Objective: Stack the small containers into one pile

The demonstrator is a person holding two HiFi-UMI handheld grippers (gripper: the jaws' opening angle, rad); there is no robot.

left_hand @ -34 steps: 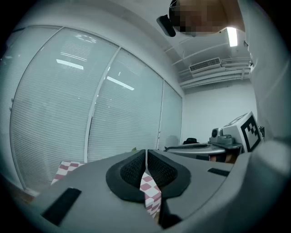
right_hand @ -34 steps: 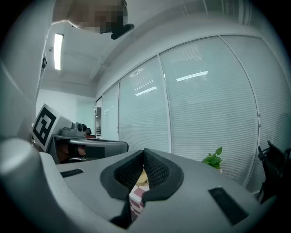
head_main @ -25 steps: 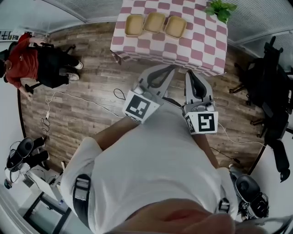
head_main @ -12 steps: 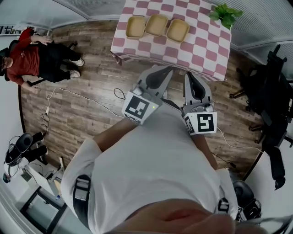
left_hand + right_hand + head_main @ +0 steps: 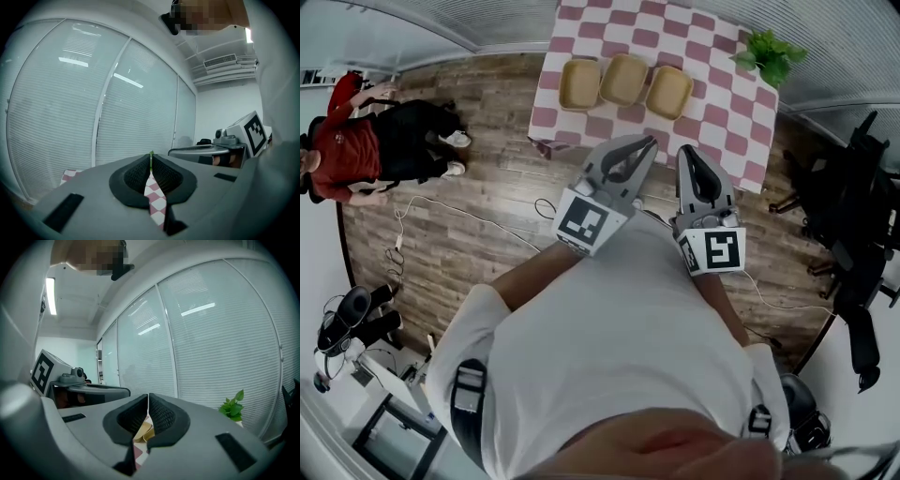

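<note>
**Head view.** Three small containers are sitting in a row, edges nearly touching, on the left part of a table at the far side of the scene. They are shallow, tan, rounded-square trays with a matte, fibrous look (all three are lying singly, none nested). A pink-and-white checked cloth is covering the table, and a leafy green plant is standing at its far right corner. The left gripper and right gripper are pointing toward the table side by side, well short of the containers, above a floor of brown wood-grain planks. Each smooth grey body is carrying a cube with black-and-white square markers. A person in a red top is sitting low at far left.

**Left gripper view.** The ribbed black pads are meeting at the tips with nothing between them. A sliver of the checked cloth is showing through the slit beneath. Pale slatted blinds are filling the background.

**Right gripper view.** The jaws are likewise pressing together, empty. Tan container rims are showing through the gap below, with the plant off to the right.
</note>
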